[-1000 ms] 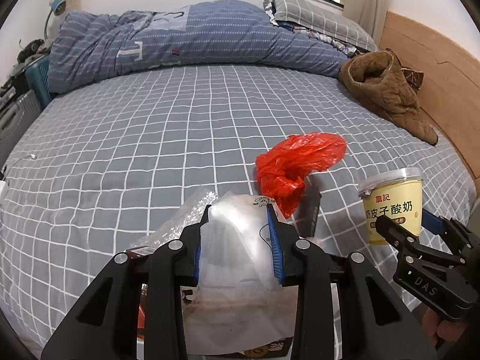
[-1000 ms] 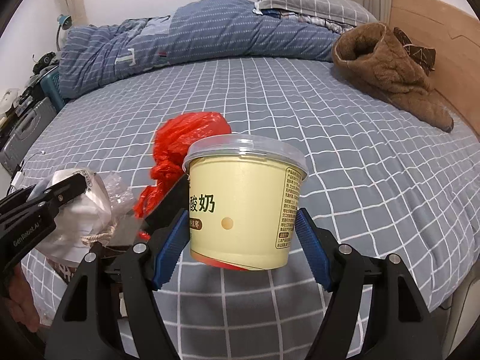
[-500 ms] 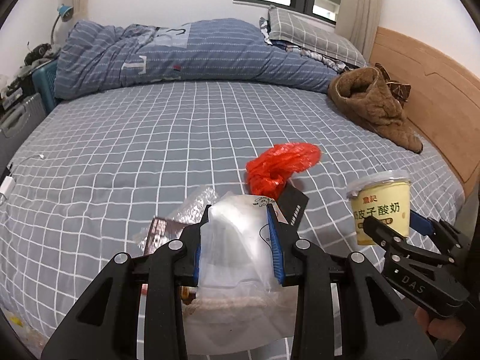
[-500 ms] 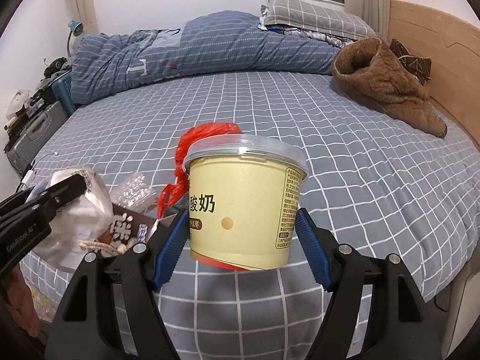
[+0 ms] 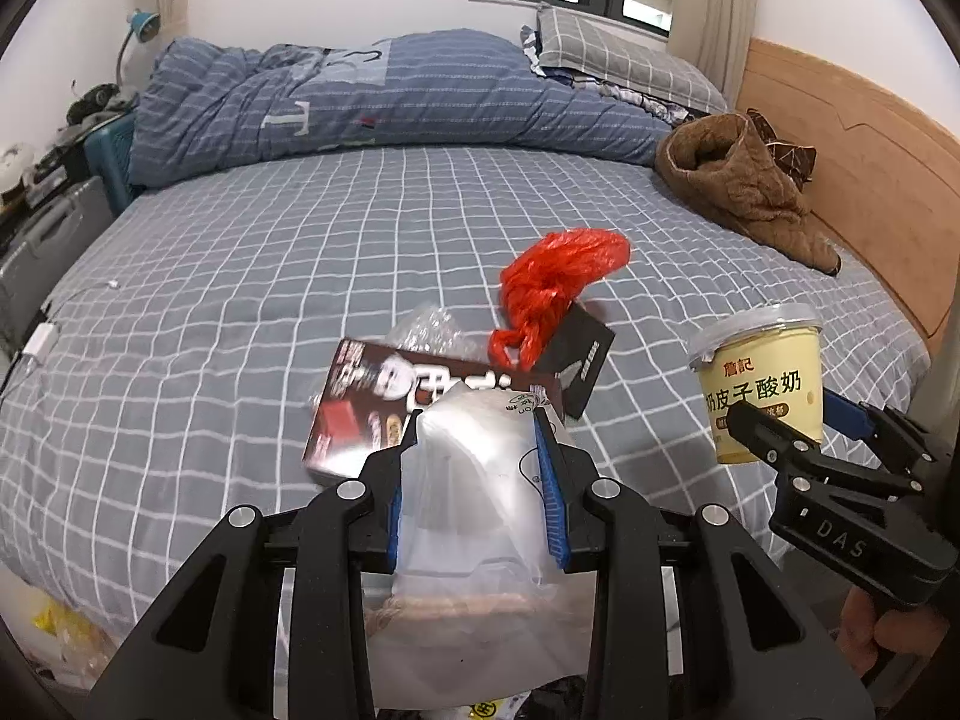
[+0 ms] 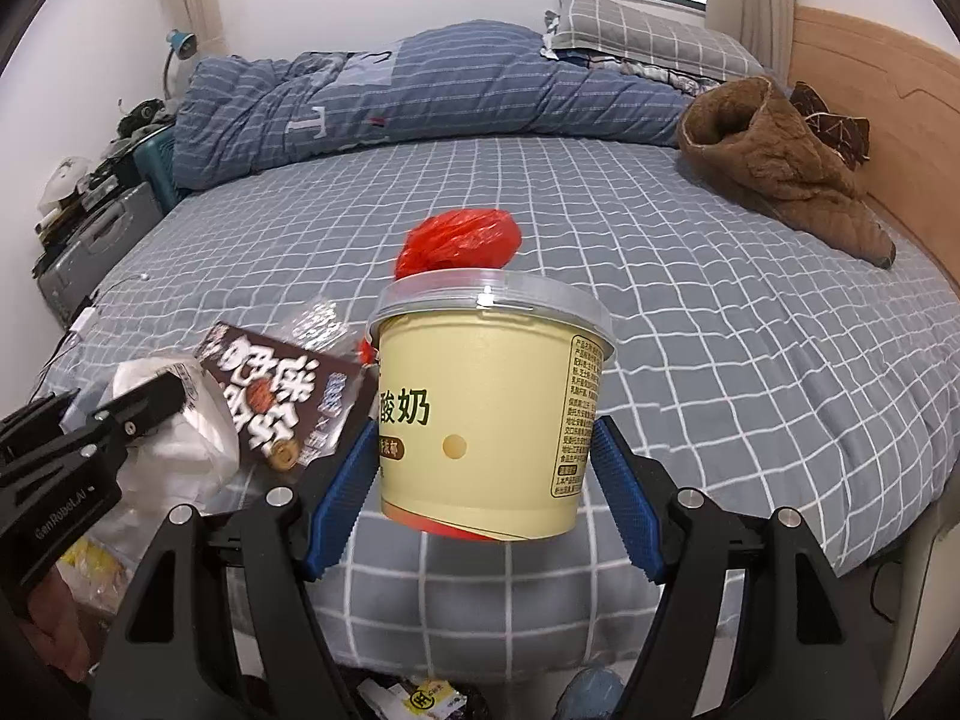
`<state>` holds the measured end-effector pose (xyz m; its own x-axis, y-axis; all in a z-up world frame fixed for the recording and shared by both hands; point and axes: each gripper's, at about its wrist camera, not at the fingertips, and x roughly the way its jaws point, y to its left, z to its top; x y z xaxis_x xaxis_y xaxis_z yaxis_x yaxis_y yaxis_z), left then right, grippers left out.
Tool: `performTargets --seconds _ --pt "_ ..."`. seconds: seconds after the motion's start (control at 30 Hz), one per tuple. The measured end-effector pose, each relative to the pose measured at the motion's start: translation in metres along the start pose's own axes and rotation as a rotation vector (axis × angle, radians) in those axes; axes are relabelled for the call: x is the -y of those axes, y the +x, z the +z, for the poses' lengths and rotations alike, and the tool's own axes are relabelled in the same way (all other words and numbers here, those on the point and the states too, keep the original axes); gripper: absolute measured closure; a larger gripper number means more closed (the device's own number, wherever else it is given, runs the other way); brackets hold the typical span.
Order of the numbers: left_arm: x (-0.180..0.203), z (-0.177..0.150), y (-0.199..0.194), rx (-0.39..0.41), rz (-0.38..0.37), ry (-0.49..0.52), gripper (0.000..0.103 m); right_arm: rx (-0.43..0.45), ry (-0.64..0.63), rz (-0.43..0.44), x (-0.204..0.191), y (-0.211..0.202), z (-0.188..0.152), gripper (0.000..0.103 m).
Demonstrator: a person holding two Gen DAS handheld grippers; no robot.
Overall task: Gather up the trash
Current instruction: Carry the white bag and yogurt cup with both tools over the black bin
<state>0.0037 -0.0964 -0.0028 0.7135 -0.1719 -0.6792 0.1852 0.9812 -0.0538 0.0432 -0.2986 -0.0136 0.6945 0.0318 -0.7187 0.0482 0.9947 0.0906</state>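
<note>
Trash is half picked up: the left gripper [image 5: 474,456] is clamped on a crumpled white plastic bag [image 5: 480,516], and the right gripper [image 6: 486,474] squeezes a yellow yogurt cup [image 6: 486,414], both held off the bed [image 5: 210,276]. A red plastic bag [image 5: 558,282], a brown snack box [image 5: 384,402] and a clear wrapper [image 5: 426,327] lie on the checked sheet near its front edge.

Red bag [image 6: 459,240] partly behind yogurt cup [image 6: 486,414]

Home bedroom, bed [image 5: 300,252], duvet [image 5: 390,96], pillow [image 5: 624,60]
</note>
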Motion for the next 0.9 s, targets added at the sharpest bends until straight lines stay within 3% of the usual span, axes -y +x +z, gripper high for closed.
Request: performTargets --seconds 0.4,0.9 --pt "-0.001 -0.035 -0.037 -0.014 -0.014 -0.038 0.070 -0.026 -0.045 0.018 -0.014 -0.023 -0.036 0.034" --pt "-0.002 -0.077 -0.053 -0.071 -0.021 -0.042 0.070 -0.056 -0.052 0.000 -0.023 -0.045 -0.065 0.034"
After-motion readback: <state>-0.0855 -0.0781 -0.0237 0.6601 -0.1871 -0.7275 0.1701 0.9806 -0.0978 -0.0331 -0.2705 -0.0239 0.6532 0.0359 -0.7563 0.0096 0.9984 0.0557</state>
